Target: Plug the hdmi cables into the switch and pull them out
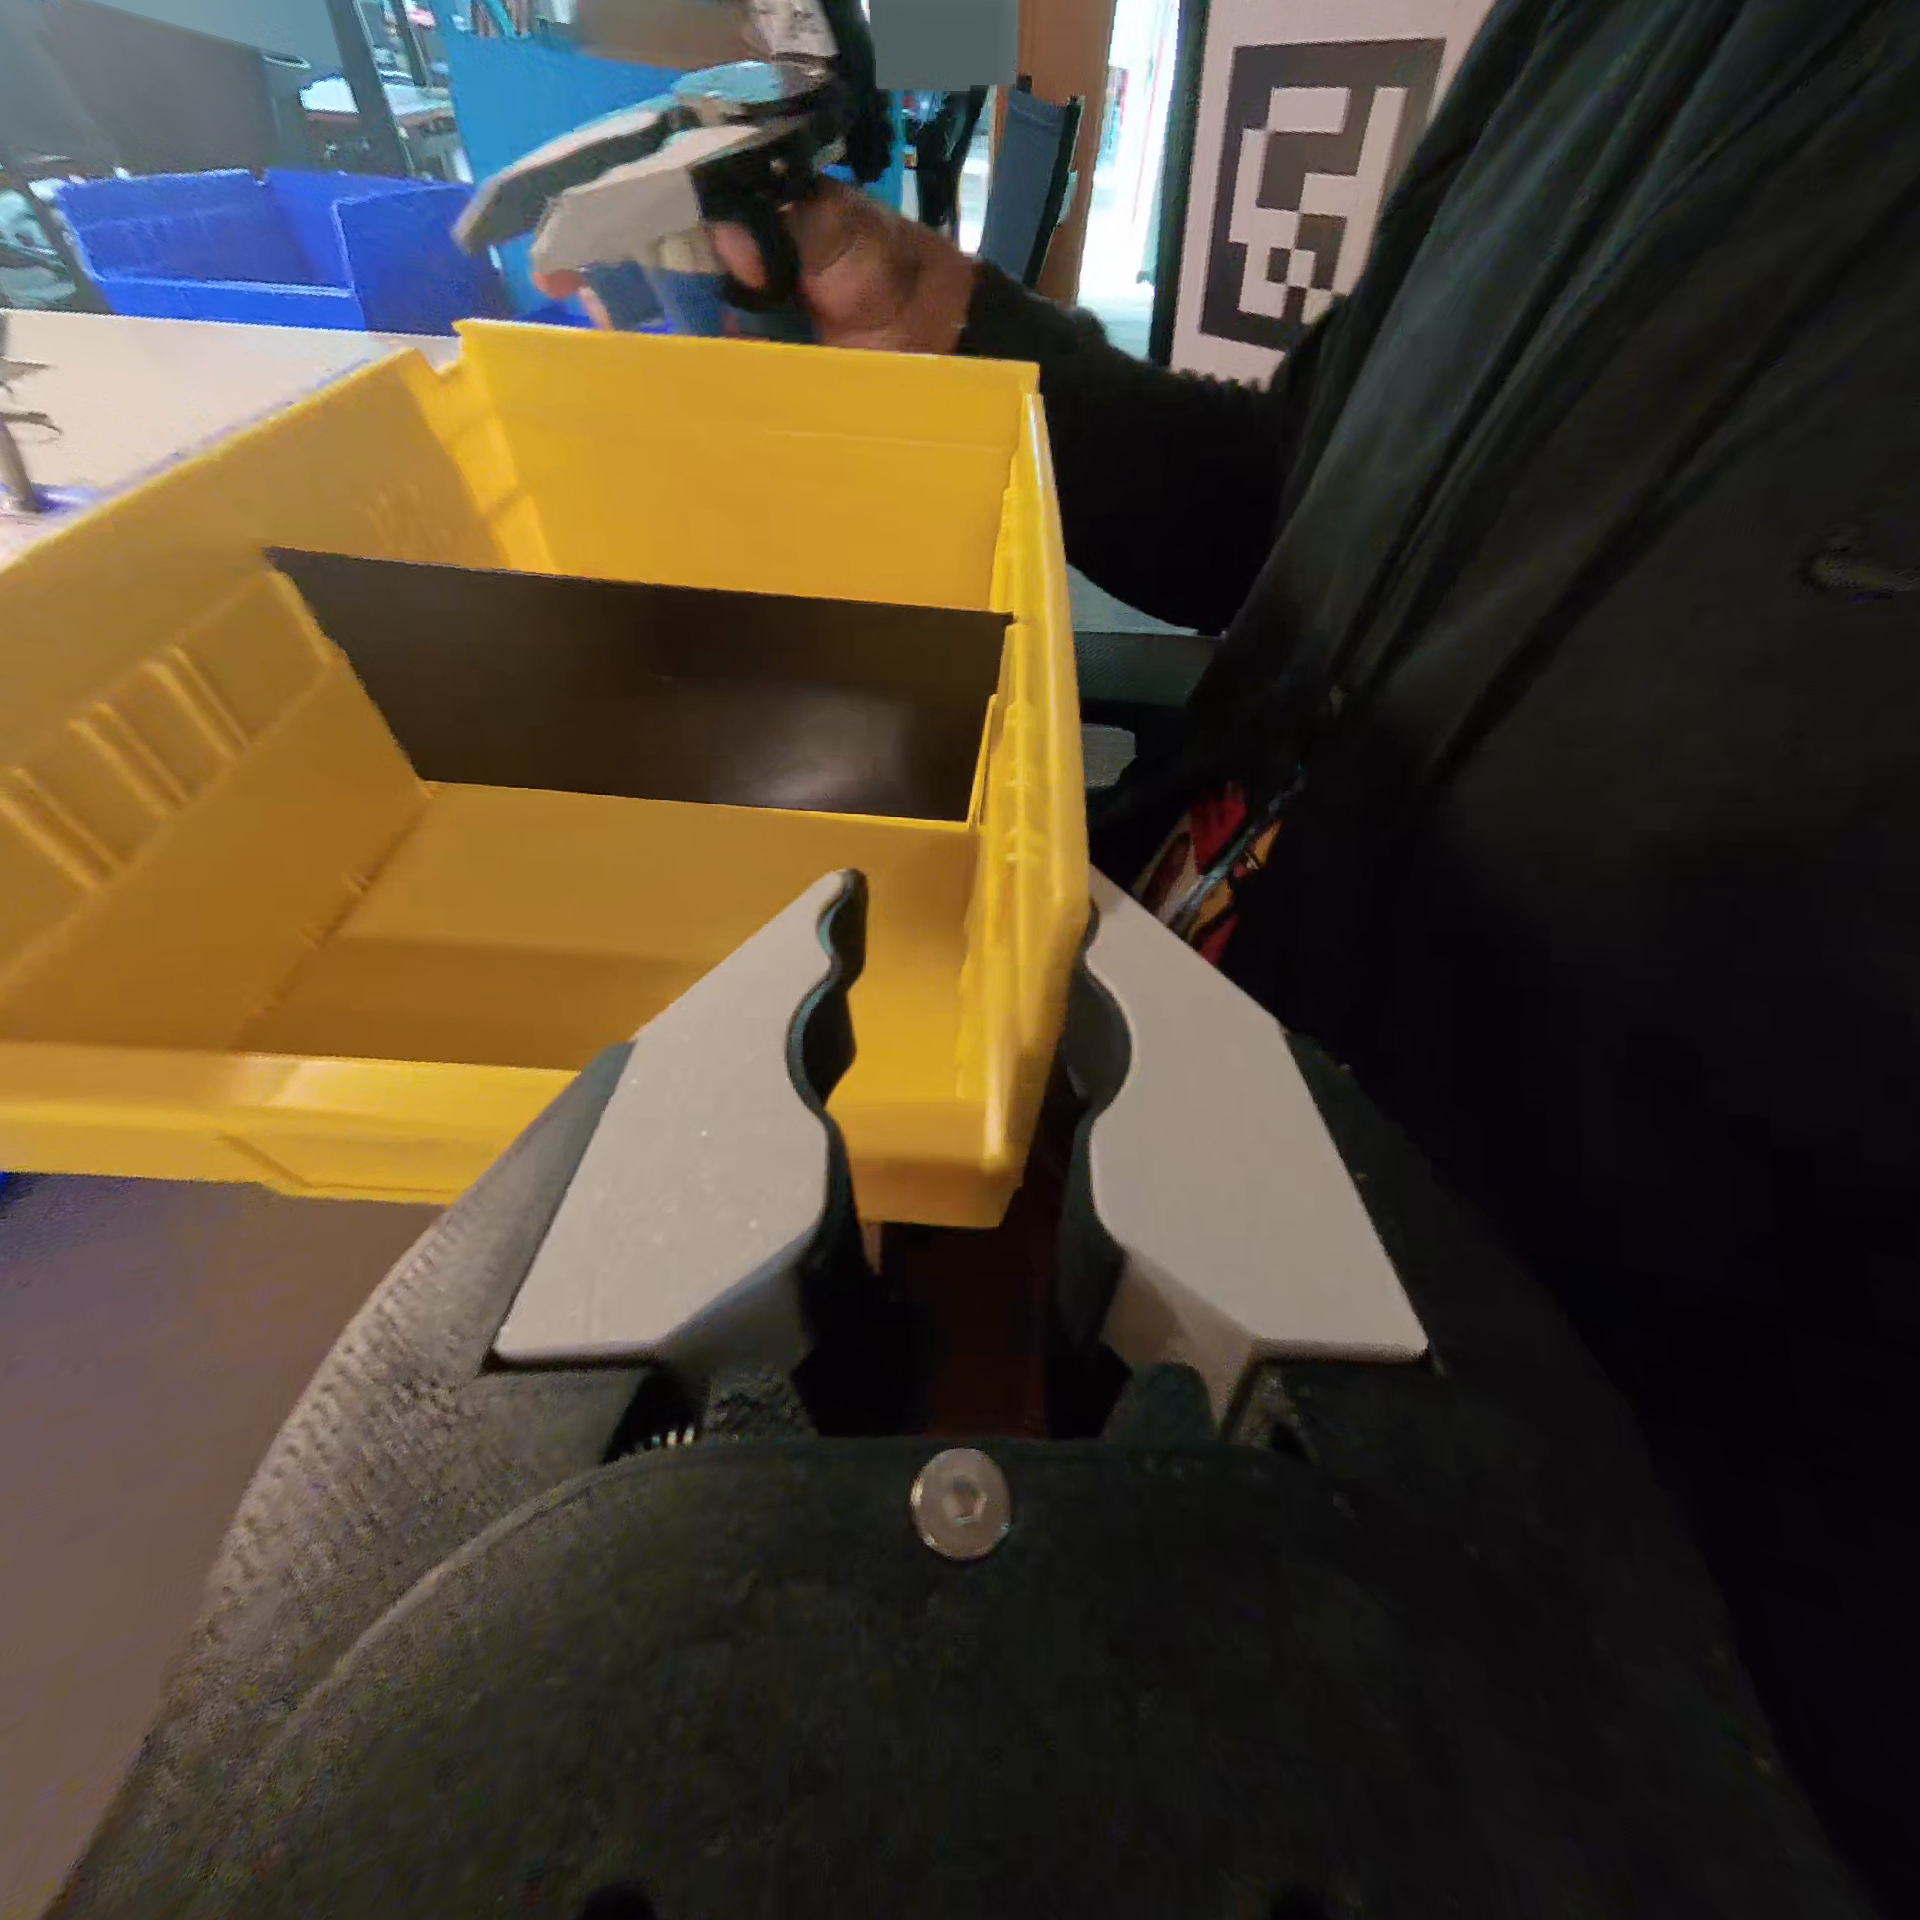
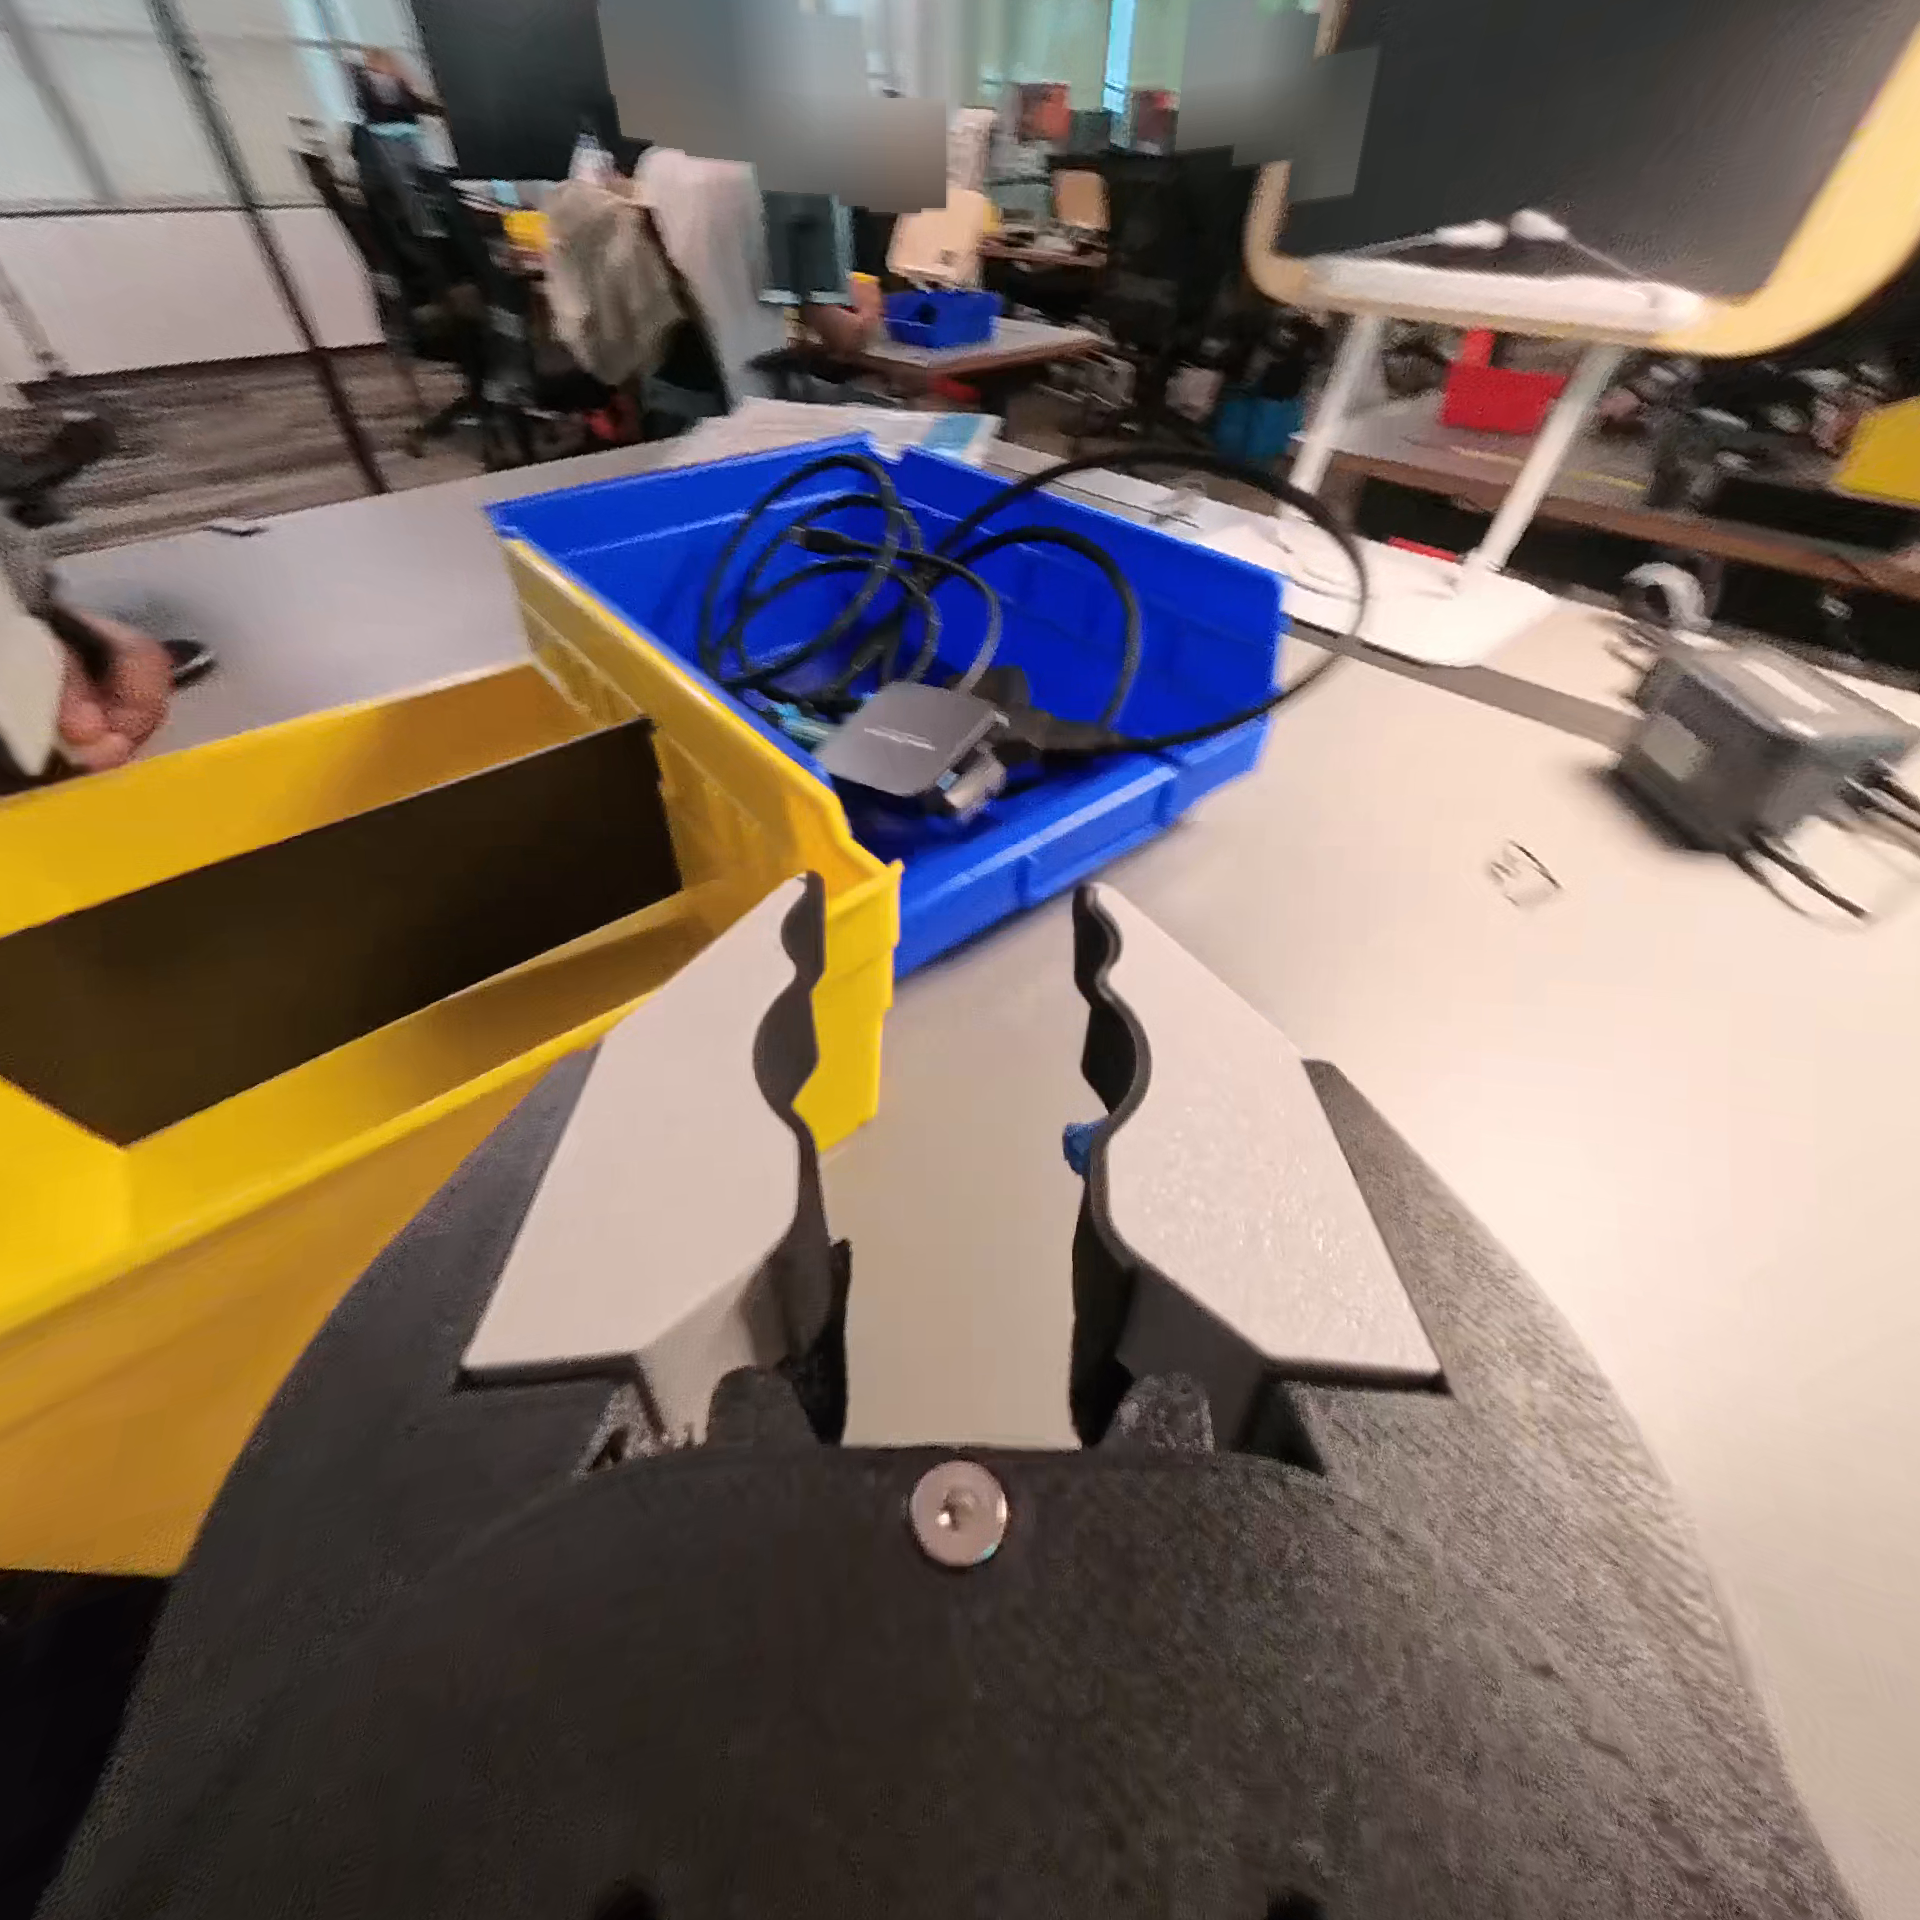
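Between the left gripper's fingers: the right-hand wall of a yellow bin [image 1: 727, 499] passes through the gap; the left gripper [image 1: 971, 914] straddles it, one finger inside the bin and one outside, with space showing on the inner side, so whether it pinches the wall cannot be told.
Left gripper, ahead: a black divider [image 1: 665, 696] stands across the yellow bin, splitting it into a near and a far compartment; both show only bare plastic.
Left gripper, far ahead and above: the right gripper [image 1: 561, 213], held in a hand [image 1: 873, 275], hovers beyond the bin's far wall.
Left gripper, right side: a person's dark clothing [image 1: 1558, 727] fills the view.
Right gripper: released, its jaws spread apart and holding nothing; the right gripper [image 2: 945, 904] hangs over a pale table [image 2: 1455, 1039].
Right gripper, left side: the yellow bin's [image 2: 260, 1195] corner sits just beside the left finger.
Right gripper, ahead: a blue bin [image 2: 1039, 873] touches the yellow bin's far side.
Task items: the grey HDMI switch [image 2: 904, 738] lies in the blue bin, with black HDMI cables [image 2: 831, 582] coiled loosely over it; one loop hangs over the bin's right wall.
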{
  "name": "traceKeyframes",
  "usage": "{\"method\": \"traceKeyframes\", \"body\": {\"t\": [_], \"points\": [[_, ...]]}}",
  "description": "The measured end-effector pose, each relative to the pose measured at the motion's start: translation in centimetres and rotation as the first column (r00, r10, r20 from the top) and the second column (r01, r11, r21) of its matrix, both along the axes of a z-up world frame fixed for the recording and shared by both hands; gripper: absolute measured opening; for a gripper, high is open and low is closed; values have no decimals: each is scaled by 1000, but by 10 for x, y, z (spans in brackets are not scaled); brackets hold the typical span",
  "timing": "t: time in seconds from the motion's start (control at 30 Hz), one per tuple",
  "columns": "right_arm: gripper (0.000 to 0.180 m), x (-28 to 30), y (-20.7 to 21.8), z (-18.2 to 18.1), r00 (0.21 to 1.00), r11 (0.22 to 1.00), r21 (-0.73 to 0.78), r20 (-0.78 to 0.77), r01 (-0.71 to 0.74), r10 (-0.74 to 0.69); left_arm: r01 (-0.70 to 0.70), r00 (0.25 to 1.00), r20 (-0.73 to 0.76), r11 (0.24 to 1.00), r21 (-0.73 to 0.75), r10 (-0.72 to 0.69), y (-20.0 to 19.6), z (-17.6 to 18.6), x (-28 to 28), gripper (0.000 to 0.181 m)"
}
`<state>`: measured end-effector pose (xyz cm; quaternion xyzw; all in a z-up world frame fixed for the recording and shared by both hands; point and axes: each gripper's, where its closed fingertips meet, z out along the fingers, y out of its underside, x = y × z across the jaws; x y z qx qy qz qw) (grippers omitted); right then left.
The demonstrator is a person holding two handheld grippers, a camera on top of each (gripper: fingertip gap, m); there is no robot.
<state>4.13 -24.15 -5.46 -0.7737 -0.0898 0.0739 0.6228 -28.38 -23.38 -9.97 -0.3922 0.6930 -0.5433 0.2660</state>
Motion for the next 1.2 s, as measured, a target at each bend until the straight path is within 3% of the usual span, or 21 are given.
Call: {"method": "traceKeyframes", "body": {"t": [0.13, 0.23, 0.3, 0.4, 0.5, 0.57, 0.63, 0.7, 0.8, 0.93, 1.03, 1.13, 1.2], "points": [[58, -2, -37, 15, 991, 999, -36, -131, 30, -35, -116, 991, 75, 993, 15, 115, 16, 30, -1, 60], [67, -30, -44, -7, 993, 986, -164, -119, -19, 0, -269, 949, 138, 957, -107, 282, 54, 63, 0, 58], [69, -45, -42, -25, 996, 970, -239, -90, -44, 22, -430, 888, 93, 886, -170, 449, 97, 71, 10, 59], [63, -53, -34, -30, 994, 961, -266, -102, -71, 45, -667, 741, -76, 717, -205, 667, 173, 62, 34, 61], [61, -50, -31, -30, 996, 951, -299, -50, -83, 71, -784, 620, -255, 586, -204, 742, 234, 36, 64, 63], [61, -45, -31, -30, 996, 940, -330, -8, -85, 88, -803, 592, -374, 563, -196, 714, 252, 15, 82, 64], [56, -39, -32, -29, 993, 931, -357, 51, -81, 106, -770, 627, -442, 595, -228, 642, 251, 4, 98, 69], [50, -31, -33, -29, 986, 918, -389, 109, -71, 123, -738, 655, -469, 634, -231, 592, 245, -1, 107, 65], [35, -15, -31, -29, 971, 899, -436, 197, -40, 139, -744, 638, -456, 650, -155, 621, 252, -2, 104, 49], [10, 14, -19, -31, 940, 876, -481, 316, 43, 127, -806, 525, -411, 591, 43, 745, 282, -4, 85, 19], [9, 32, -11, -32, 896, 859, -509, 406, 59, 179, -833, 434, -385, 526, 174, 815, 309, -5, 63, 8], [10, 61, 0, -32, 791, 857, -505, 561, 97, 241, -818, 375, -394, 500, 284, 839, 332, -7, 28, 5], [12, 88, 7, -30, 692, 859, -489, 672, 148, 263, -832, 299, -427, 452, 320, 853, 352, -6, -3, 14]]}}
